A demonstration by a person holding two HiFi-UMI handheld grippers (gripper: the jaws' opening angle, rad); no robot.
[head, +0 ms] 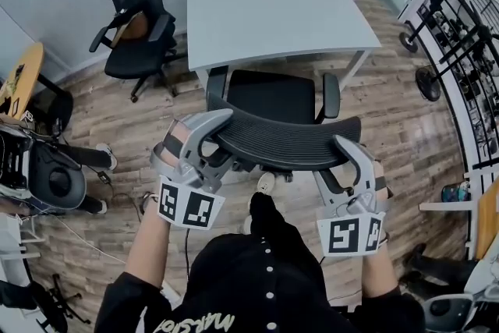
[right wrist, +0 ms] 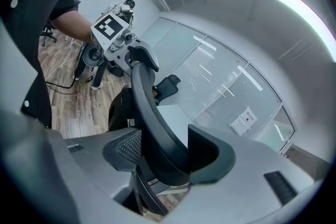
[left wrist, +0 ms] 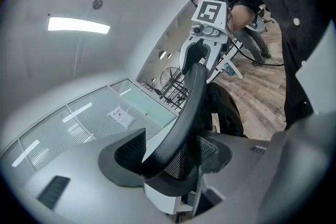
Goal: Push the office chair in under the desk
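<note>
A black mesh office chair (head: 269,97) stands with its seat partly under the front edge of the white desk (head: 273,4). Its curved backrest top (head: 288,143) faces me. My left gripper (head: 221,138) clamps the left end of that top edge, and my right gripper (head: 341,160) clamps the right end. In the left gripper view the backrest rim (left wrist: 191,97) runs between the jaws of the left gripper (left wrist: 173,157), pressed by both pads. The right gripper view shows the same rim (right wrist: 144,102) held in the right gripper (right wrist: 168,157).
A second black chair (head: 136,12) stands at the back left beside the desk. A round wooden tabletop (head: 19,78) and dark equipment (head: 47,179) crowd the left floor, with cables nearby. A metal rack (head: 460,19) lines the right side. Glass partitions stand behind the desk.
</note>
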